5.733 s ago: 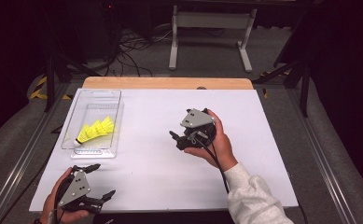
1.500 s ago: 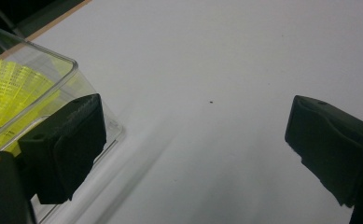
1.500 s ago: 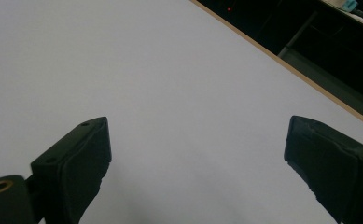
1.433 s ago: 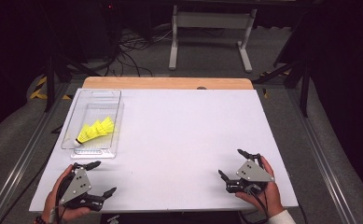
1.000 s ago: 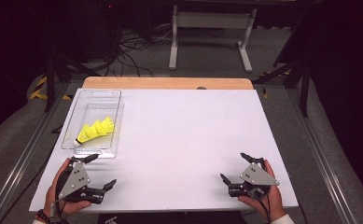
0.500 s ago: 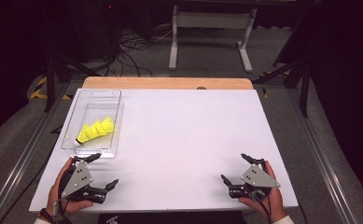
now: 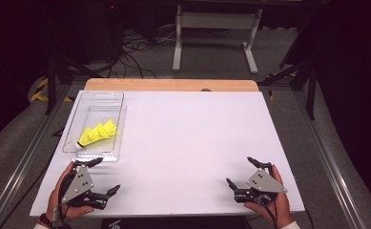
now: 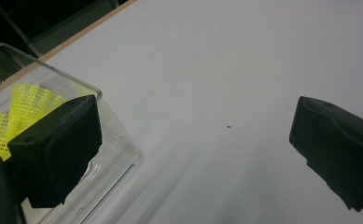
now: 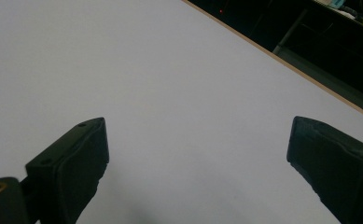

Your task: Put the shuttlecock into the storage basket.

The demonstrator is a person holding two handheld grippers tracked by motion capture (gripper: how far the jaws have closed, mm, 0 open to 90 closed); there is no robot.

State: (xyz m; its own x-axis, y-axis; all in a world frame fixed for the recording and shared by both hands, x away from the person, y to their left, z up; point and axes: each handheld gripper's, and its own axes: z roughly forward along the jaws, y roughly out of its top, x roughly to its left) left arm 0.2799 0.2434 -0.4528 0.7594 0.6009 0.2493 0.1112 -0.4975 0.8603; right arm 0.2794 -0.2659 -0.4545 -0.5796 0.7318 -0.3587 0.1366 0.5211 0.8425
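Observation:
A yellow shuttlecock (image 7: 96, 133) lies in a clear plastic box (image 7: 114, 98) at the table's left side. My left gripper (image 7: 104, 175) rests open at the front left corner, just in front of that box, held by a hand. In the left gripper view the box corner (image 8: 123, 154) and the yellow shuttlecock (image 8: 25, 100) show behind the left jaw, with bare white table between the jaws. My right gripper (image 7: 240, 171) sits open at the front right, held by the other hand, nothing between its jaws over the white table (image 9: 170, 93).
The white table top (image 7: 192, 133) has a wooden strip (image 7: 173, 85) along its far edge. Metal rails (image 7: 316, 143) run along both sides. A stand and cables (image 7: 211, 28) lie on the dark floor beyond the table.
The right gripper came back from the table's middle to the front right corner. In the last second both grippers have barely shifted; the left one edged slightly right.

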